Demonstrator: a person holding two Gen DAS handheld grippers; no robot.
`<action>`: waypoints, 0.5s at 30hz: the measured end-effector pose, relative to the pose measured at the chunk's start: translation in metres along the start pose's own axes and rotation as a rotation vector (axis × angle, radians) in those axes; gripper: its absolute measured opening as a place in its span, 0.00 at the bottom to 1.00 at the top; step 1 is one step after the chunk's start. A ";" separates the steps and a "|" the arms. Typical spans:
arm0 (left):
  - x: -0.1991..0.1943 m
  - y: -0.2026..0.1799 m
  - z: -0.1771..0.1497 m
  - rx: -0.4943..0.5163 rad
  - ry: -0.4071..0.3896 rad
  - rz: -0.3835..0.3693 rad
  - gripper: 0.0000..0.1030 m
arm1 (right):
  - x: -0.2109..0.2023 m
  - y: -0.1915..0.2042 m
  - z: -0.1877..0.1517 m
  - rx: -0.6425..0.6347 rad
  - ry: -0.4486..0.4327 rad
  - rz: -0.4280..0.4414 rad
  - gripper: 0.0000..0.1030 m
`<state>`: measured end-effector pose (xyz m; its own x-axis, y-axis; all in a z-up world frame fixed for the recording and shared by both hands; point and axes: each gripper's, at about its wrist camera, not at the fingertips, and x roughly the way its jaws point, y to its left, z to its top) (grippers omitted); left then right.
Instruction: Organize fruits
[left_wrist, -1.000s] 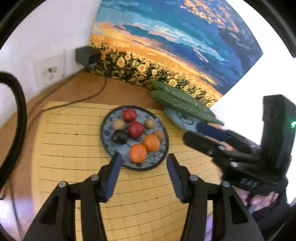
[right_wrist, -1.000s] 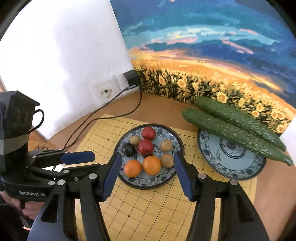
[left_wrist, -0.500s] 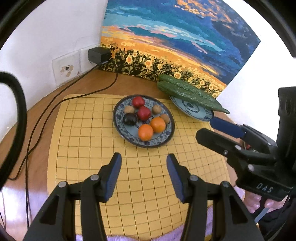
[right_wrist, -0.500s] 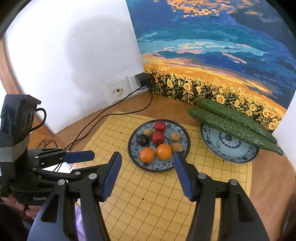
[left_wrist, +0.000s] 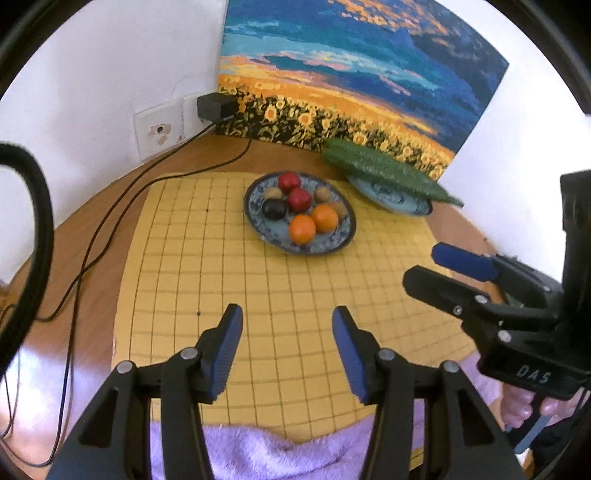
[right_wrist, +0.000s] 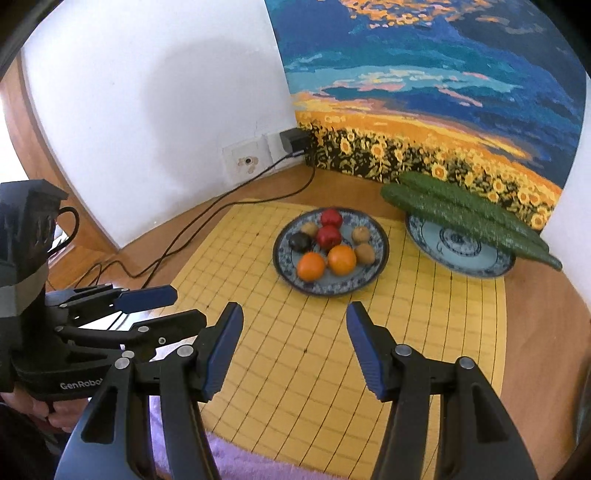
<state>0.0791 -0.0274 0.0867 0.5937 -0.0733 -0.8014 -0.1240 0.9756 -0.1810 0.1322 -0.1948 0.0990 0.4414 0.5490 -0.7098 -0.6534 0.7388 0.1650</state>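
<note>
A blue patterned plate (left_wrist: 347, 236) (right_wrist: 380, 254) on the yellow grid mat holds two oranges (left_wrist: 313, 223) (right_wrist: 327, 263), two red fruits (left_wrist: 294, 191) (right_wrist: 330, 228), a dark plum (left_wrist: 274, 209) (right_wrist: 299, 241) and several small brown fruits. A second blue plate (left_wrist: 391, 197) (right_wrist: 461, 254) to its right carries two cucumbers (left_wrist: 388, 171) (right_wrist: 465, 214). My left gripper (left_wrist: 287, 349) hangs open and empty over the mat's near part, well short of the fruit plate. Beside it my right gripper (right_wrist: 294, 345) is also open, with nothing between its fingers.
The yellow grid mat (left_wrist: 207, 258) (right_wrist: 443, 332) lies on a wooden table. A sunflower painting (right_wrist: 424, 92) leans on the wall behind the plates. Black cables (left_wrist: 110, 221) run from a wall plug (left_wrist: 214, 105) along the left. A purple towel (left_wrist: 266, 450) lies at the near edge.
Both grippers have drawn back from the fruit plate toward the near edge of the mat. The plates now look smaller and farther. Neither pair of jaws changed.
</note>
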 end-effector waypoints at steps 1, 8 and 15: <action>0.001 -0.001 -0.004 0.005 0.008 0.009 0.51 | -0.001 0.000 -0.004 0.004 0.005 0.000 0.58; 0.039 0.008 -0.031 -0.030 0.135 0.118 0.52 | 0.014 -0.004 -0.040 0.012 0.090 -0.110 0.58; 0.060 0.011 -0.052 -0.040 0.198 0.160 0.52 | 0.038 -0.009 -0.075 0.006 0.206 -0.199 0.58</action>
<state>0.0716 -0.0322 0.0071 0.3974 0.0387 -0.9168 -0.2380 0.9693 -0.0622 0.1087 -0.2097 0.0187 0.4258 0.3021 -0.8529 -0.5624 0.8268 0.0122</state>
